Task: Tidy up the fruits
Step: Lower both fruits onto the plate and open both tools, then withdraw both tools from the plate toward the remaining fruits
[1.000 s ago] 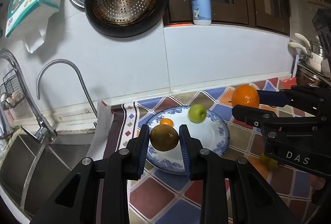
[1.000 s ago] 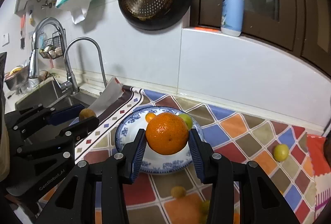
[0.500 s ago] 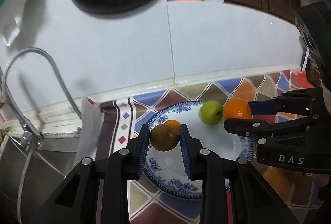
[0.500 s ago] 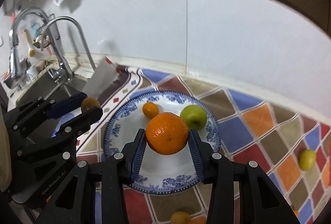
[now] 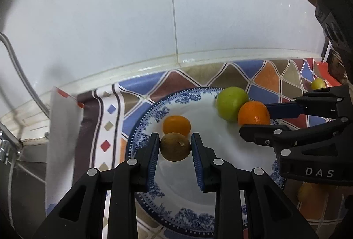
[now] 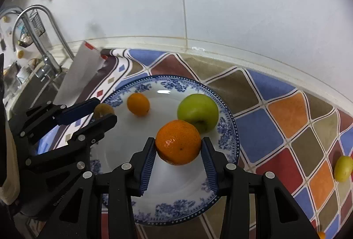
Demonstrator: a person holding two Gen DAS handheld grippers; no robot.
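A blue-and-white plate (image 5: pixel 145 126) (image 6: pixel 227 128) lies on the patterned counter cloth. On it lie a small orange (image 5: pixel 176 125) (image 6: pixel 138 104) and a green apple (image 5: pixel 231 103) (image 6: pixel 198 112). My left gripper (image 5: pixel 175 146) (image 6: pixel 103 112) is shut on a brown kiwi (image 5: pixel 175 146) (image 6: pixel 103 109) just over the plate's left part, in front of the small orange. My right gripper (image 6: pixel 178 146) (image 5: pixel 253 118) is shut on a large orange (image 6: pixel 178 142) (image 5: pixel 253 112) over the plate's right part, right beside the apple.
A small yellow-green fruit (image 6: pixel 343 168) (image 5: pixel 318 84) lies on the cloth to the right of the plate. Another yellowish fruit (image 5: pixel 307 191) lies near the front right. A sink with a tap (image 6: pixel 42 40) is at the left. A white tiled wall stands behind.
Both grippers have tilted down and lowered toward the plate with their fruits; the plate looks larger and closer, and the hanging pans have left the view.
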